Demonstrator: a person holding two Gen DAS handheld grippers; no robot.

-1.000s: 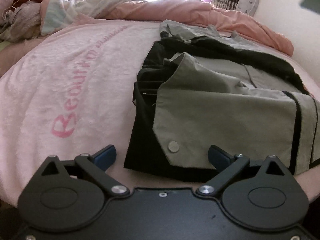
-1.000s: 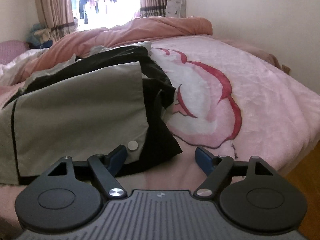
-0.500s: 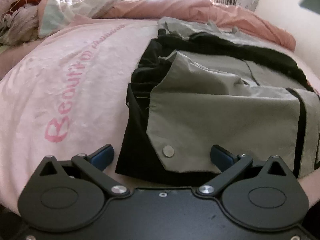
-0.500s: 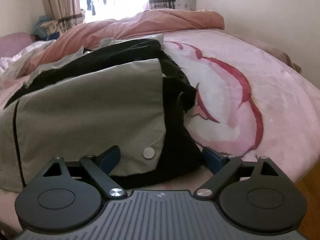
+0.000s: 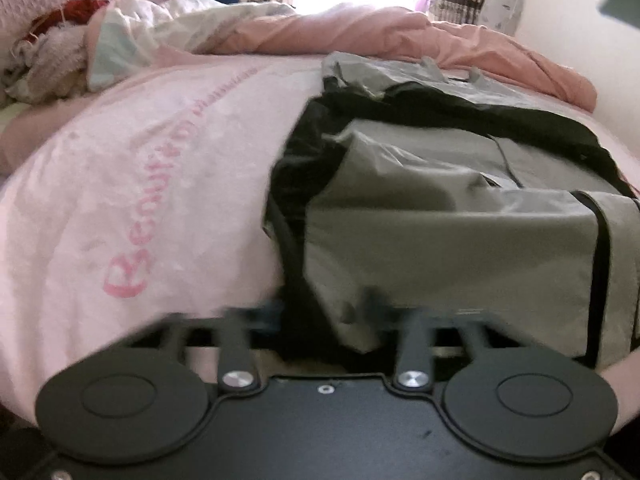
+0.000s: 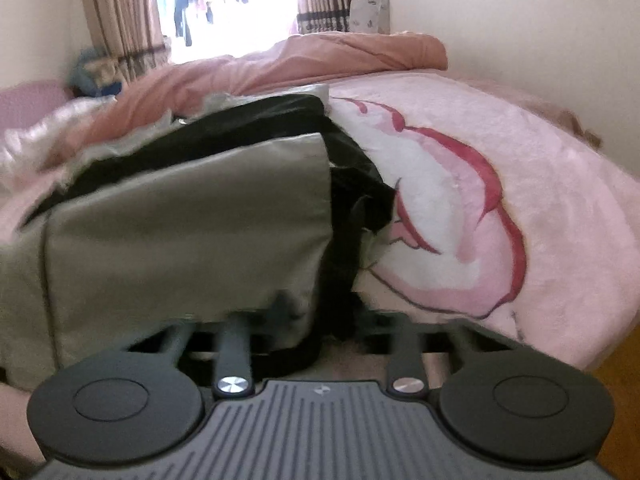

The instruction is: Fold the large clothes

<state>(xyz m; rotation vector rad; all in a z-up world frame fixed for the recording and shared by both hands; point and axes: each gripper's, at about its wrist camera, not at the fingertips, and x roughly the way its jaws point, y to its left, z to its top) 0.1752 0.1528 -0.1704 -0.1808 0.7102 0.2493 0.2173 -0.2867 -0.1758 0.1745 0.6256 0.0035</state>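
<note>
A large grey jacket with black lining lies partly folded on the pink bed; it shows in the left wrist view and the right wrist view. My left gripper is closing around the jacket's near left corner, the fingers blurred and close together with grey and black cloth between them. My right gripper is closing around the near right corner, with the black lining between its blurred fingers. The fingertips are partly hidden by cloth in both views.
The pink blanket covers the bed, with a red and white print on the right. A rumpled salmon duvet and a pile of clothes lie at the back. A wall runs along the right.
Both grippers moved forward onto the jacket's near edge and their fingers swung inward from wide open to nearly closed around the corners. The hem has lifted slightly.
</note>
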